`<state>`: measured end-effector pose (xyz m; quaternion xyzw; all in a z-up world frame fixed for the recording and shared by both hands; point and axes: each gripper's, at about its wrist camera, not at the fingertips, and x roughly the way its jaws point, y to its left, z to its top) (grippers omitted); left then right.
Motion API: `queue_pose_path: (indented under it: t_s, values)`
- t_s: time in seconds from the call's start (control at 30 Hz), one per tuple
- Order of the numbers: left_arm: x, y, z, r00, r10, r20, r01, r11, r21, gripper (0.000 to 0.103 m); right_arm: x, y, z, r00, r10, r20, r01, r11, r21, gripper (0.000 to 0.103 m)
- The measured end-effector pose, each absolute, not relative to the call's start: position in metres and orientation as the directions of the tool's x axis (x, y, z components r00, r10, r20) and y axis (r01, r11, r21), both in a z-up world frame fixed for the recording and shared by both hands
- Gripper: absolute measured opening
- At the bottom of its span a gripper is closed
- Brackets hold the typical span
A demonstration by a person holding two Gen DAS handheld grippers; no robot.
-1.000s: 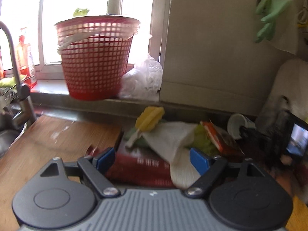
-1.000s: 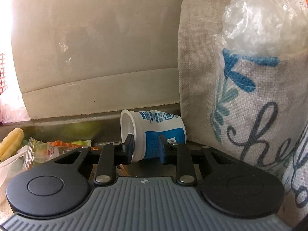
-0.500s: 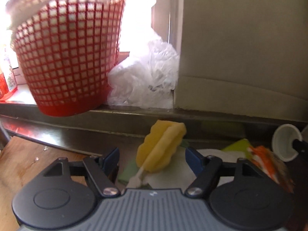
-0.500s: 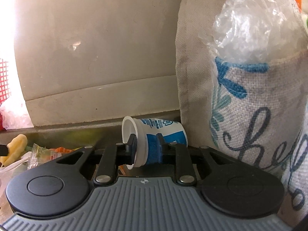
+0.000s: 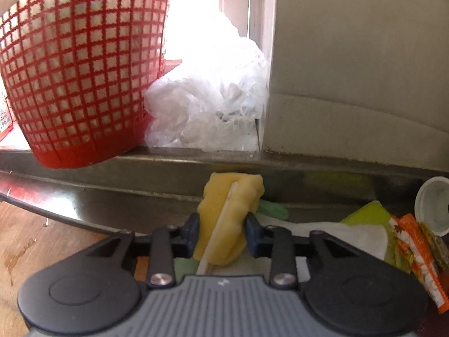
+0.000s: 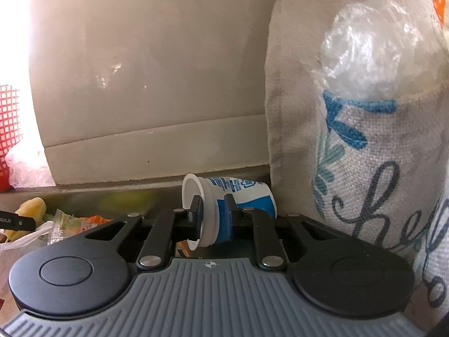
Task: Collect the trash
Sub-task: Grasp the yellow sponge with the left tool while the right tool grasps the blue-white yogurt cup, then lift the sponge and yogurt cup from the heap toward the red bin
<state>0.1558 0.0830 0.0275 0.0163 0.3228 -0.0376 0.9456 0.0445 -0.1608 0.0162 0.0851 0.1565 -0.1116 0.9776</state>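
Two grasps are being made at once, and nothing has yet gone into the red mesh basket [image 5: 81,67], which stands on the sill above the table and looks like the bin for this trash.

The left gripper [image 5: 221,231] has just been closing its jaws, and the blue pads now sit against both sides of a yellow ice pop on a wooden stick [image 5: 227,221]; it reads as clenched on the pop, which lies on the pile at the back of the table, just under the metal ledge [image 5: 168,163].

The right gripper [image 6: 213,223] has also just been closing its jaws, with the rim of a white and blue yogurt cup [image 6: 238,196] between them. One jaw reaches inside the mouth, the other presses the outer wall. The cup lies on its side beside a printed cloth bag [image 6: 364,154].

Still loose on the table are a white paper napkin [image 5: 336,233], an orange snack wrapper [image 5: 415,252] and a green scrap [image 5: 367,213]. A crumpled clear plastic bag [image 5: 207,104] sits on the sill beside the basket.

By my judgement the task is early: both pieces still need lifting and carrying to the basket, then the remaining pile follows.
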Motion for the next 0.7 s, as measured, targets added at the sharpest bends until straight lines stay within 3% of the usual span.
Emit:
queue_pose_path:
  t_s: [0.1, 0.3, 0.7]
  values:
    - [0.15, 0.086, 0.033, 0.803, -0.054, -0.594, 0.064, 0.998, -0.003, 0.026, 0.046, -0.156, 0.016, 0.932, -0.182, -0.313, 0.228, 0.967, 0.118, 0.011]
    - [0.121, 0.09, 0.059, 0.839, -0.061, -0.54, 0.043, 0.998, -0.046, 0.024, 0.045, -0.156, 0.015, 0.938, -0.169, -0.304, 0.219, 0.966, 0.14, 0.01]
    - [0.0, 0.097, 0.11, 0.878, -0.075, -0.473, 0.015, 0.991, -0.13, 0.024, 0.021, -0.145, 0.021, 0.96, -0.179, -0.214, 0.21, 0.969, 0.131, 0.005]
